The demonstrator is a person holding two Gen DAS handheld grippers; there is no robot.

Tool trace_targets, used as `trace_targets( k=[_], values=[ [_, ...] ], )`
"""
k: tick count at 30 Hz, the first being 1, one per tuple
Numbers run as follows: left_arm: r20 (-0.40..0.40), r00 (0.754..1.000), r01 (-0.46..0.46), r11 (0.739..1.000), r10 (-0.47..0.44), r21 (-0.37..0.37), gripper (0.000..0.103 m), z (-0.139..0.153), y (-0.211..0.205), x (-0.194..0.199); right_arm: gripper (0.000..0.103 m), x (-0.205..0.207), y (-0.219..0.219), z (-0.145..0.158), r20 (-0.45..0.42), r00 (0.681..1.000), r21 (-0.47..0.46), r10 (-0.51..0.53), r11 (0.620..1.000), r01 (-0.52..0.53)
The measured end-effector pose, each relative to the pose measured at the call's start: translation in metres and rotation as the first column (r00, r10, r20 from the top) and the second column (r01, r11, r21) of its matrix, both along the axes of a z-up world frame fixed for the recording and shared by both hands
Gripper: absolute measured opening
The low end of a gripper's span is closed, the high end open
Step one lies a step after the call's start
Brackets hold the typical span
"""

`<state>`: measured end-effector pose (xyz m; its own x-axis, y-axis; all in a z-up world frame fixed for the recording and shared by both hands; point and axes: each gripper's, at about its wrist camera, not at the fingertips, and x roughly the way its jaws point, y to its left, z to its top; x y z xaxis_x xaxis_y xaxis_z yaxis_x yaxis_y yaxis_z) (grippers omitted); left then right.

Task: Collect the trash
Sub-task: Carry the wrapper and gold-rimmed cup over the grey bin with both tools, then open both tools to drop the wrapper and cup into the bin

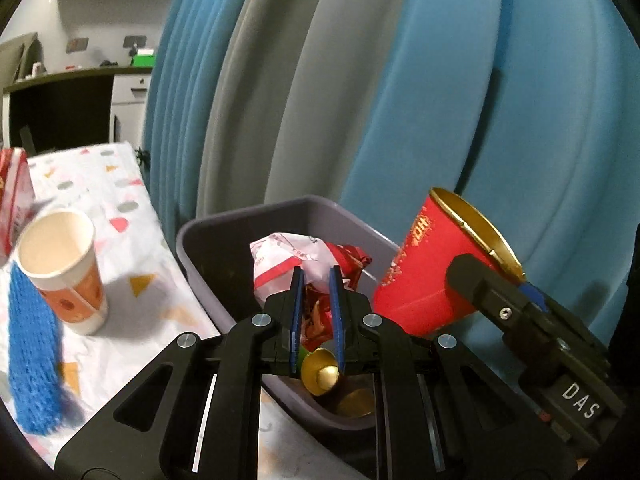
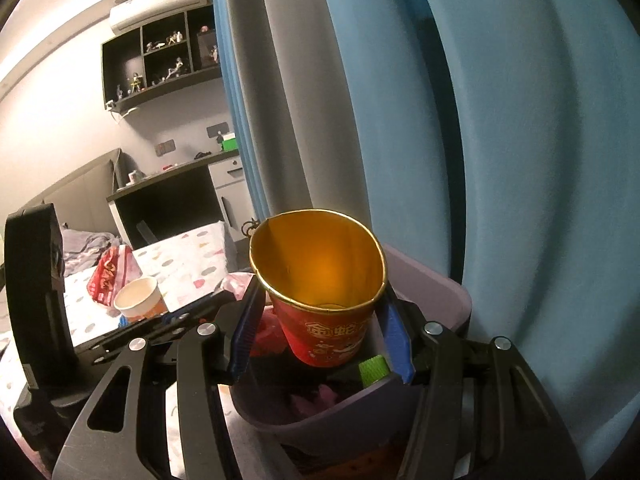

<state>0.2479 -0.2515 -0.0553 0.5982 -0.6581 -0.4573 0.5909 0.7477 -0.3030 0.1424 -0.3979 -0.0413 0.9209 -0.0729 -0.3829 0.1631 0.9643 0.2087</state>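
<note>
A grey bin [image 1: 200,236] stands on the patterned table, with a crumpled white and red wrapper [image 1: 288,264] and gold-lined scraps [image 1: 320,376] inside. My left gripper [image 1: 316,276] hangs over the bin, its jaws a narrow gap apart and empty. My right gripper [image 2: 320,300] is shut on a red paper cup with a gold inside [image 2: 324,276], held just above the bin [image 2: 440,296]. The red cup [image 1: 424,280] also shows in the left wrist view, tilted, at the bin's right side. A white and orange paper cup [image 1: 60,268] stands on the table to the left.
A blue knitted cloth [image 1: 32,352] lies at the left table edge by a red and white bag [image 1: 12,196]. Blue and grey curtains [image 1: 400,80] hang right behind the bin. A green cap [image 2: 374,368] shows in the bin.
</note>
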Motion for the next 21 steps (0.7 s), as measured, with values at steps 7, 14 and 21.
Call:
trace_targets(
  k=[7,14,21],
  values=[
    [-0.04,0.999,0.033,0.999,-0.033,0.0,0.016,-0.014,-0.001,0.004,0.054,0.011,0.0,-0.013,-0.029,1.0,0.016,0.0,1.0,0.0],
    [-0.07,0.996,-0.047,0.999,0.048,0.016,0.06,-0.019,0.019,0.008,0.056,0.02,-0.005,-0.024,-0.066,0.998,0.043,0.015,0.999,-0.012],
    [-0.045,0.983,-0.176,0.983,0.178,0.05,0.081,-0.013,0.043,0.0,0.062,0.026,0.001,-0.032,-0.097,0.995,0.033,0.036,0.999,-0.033]
  ],
)
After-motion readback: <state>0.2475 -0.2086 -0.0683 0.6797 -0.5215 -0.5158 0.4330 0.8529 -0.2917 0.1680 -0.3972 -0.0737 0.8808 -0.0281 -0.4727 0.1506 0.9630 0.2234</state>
